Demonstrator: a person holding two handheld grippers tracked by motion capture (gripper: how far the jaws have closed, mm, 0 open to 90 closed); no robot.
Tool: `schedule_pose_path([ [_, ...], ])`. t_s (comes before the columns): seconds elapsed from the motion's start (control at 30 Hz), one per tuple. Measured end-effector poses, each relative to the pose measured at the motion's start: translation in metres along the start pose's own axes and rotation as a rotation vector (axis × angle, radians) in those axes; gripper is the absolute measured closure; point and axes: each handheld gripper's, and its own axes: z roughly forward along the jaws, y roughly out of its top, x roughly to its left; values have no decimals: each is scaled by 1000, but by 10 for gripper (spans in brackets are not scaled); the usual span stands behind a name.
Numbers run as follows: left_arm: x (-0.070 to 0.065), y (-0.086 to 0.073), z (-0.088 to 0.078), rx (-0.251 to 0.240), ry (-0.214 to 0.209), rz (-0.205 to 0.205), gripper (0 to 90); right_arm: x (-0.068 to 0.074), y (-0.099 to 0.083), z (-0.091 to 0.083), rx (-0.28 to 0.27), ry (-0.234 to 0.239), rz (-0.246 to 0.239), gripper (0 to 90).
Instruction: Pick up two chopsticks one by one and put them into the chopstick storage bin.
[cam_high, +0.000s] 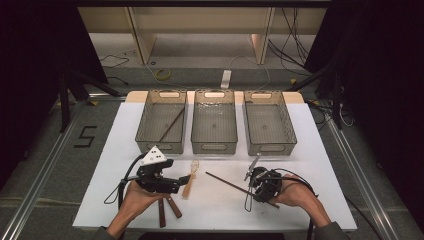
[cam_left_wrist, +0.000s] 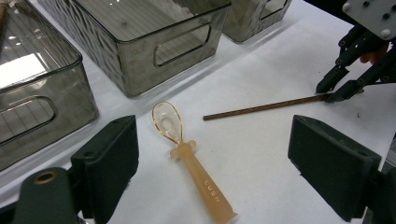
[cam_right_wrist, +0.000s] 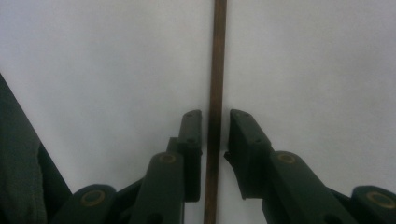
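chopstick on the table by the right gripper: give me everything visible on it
The chopstick is a thin, straight, dark brown stick, wood by the look of it, lying flat on the white table, slanting from near the amber spoon toward the person's right hand. The right gripper straddles it, jaws close on either side; small gaps show, so no firm clamp is visible. Its far tip lies free.

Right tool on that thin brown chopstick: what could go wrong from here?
1. The right tool straddles the thin brown chopstick with narrow gaps either side, near one end; once lifted, the long free end may droop or swing.
2. The stick lies flat on the white table, so it might roll out.
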Motion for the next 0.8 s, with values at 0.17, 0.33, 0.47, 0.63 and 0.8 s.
schedule_pose_path([
  [0.17,-1,-1,0,2,1,-1,158,0,0,1,5,-10,1,791],
  [0.33,-1,-1,0,4,0,-3,158,0,1,1,8,-15,-1,836],
  [0.47,-1,-1,0,6,0,2,158,1,2,1,10,-20,8,843],
  [0.63,-1,-1,0,3,3,-3,158,1,2,1,12,-24,3,849],
  [0.8,0,-1,0,4,2,3,158,-1,-1,-6,-22,-31,-1,850],
])
